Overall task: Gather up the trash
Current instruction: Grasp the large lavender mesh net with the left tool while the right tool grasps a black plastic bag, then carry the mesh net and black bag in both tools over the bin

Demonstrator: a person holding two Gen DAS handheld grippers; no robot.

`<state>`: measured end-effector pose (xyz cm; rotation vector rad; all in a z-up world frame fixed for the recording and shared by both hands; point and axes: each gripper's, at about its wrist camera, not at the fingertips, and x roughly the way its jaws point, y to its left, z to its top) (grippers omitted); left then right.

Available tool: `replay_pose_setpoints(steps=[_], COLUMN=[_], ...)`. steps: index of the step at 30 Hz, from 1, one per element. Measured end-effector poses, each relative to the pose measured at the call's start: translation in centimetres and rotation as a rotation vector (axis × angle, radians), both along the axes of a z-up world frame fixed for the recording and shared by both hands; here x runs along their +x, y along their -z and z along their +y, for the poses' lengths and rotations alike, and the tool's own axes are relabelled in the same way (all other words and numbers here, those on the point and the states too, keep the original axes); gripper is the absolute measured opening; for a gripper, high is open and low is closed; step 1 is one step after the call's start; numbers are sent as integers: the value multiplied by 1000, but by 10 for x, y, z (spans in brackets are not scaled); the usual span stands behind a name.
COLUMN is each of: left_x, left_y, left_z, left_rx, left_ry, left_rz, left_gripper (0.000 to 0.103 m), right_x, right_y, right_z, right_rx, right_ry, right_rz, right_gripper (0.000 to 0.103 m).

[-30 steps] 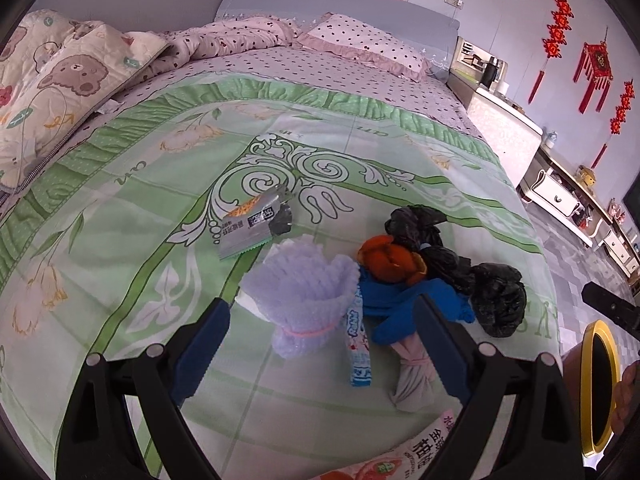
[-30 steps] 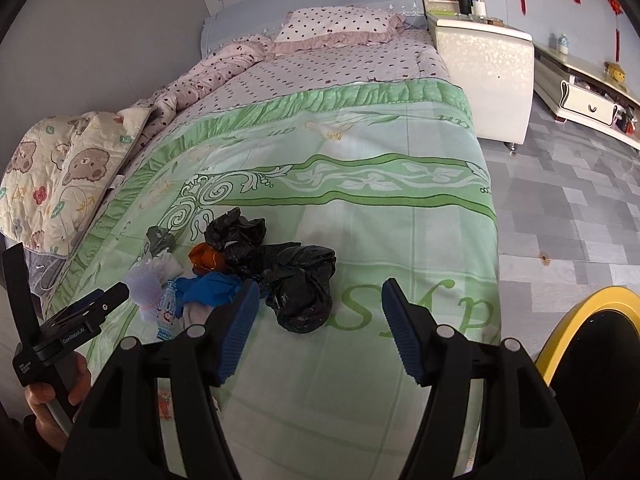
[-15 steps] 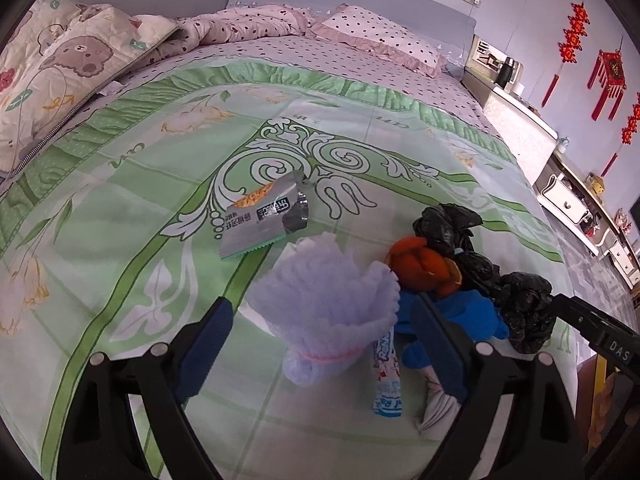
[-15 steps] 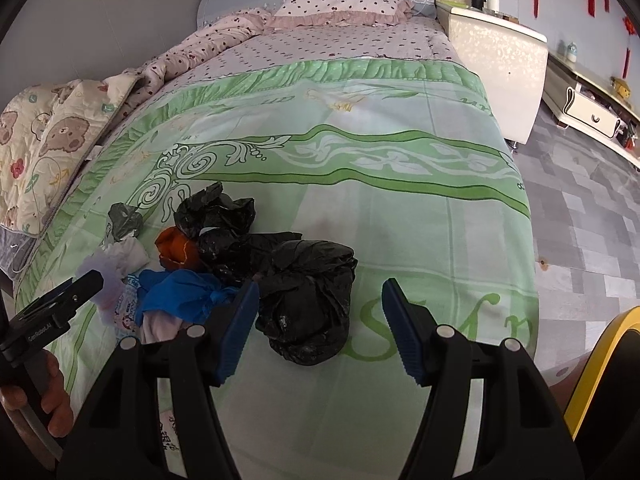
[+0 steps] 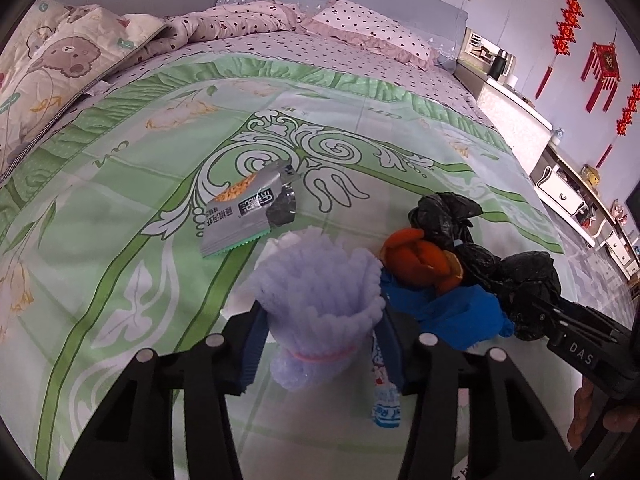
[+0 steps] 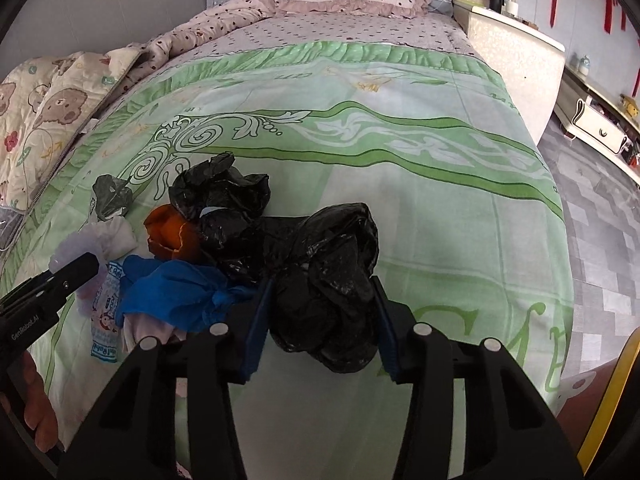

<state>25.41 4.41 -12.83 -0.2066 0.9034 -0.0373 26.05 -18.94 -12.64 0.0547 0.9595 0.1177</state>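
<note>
Collection just starting: foam net, lower centre, being closed on by left gripper; black bag, centre, by right gripper. Wrapper, peel, blue rag being left on bed.

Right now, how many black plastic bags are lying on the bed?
3, as far as I can tell: one between the right tool's closing pads, one behind it beside the orange peel, and a small grey-black one further left. Others may hide underneath.
</note>
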Motion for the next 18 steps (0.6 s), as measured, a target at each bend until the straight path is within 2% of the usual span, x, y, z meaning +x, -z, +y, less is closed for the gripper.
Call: replay_pose_setpoints(steps=[4, 8, 18], left_x=[-1, -4, -19], left_y=[-5, -12, -28], left_z=[6, 10, 13], left_rx=[-33, -59, -67], left_ry=[-12, -20, -16], left_rz=[-10, -30, -70], left_gripper=[44, 44, 43], right_x=[-4, -8, -28], right_y=[-5, -15, -44], right_z=[-7, -21, -41], right_rx=[32, 92, 137], right_ry=[5, 36, 79], right_rz=[-10, -15, -51], right_gripper=[35, 35, 35])
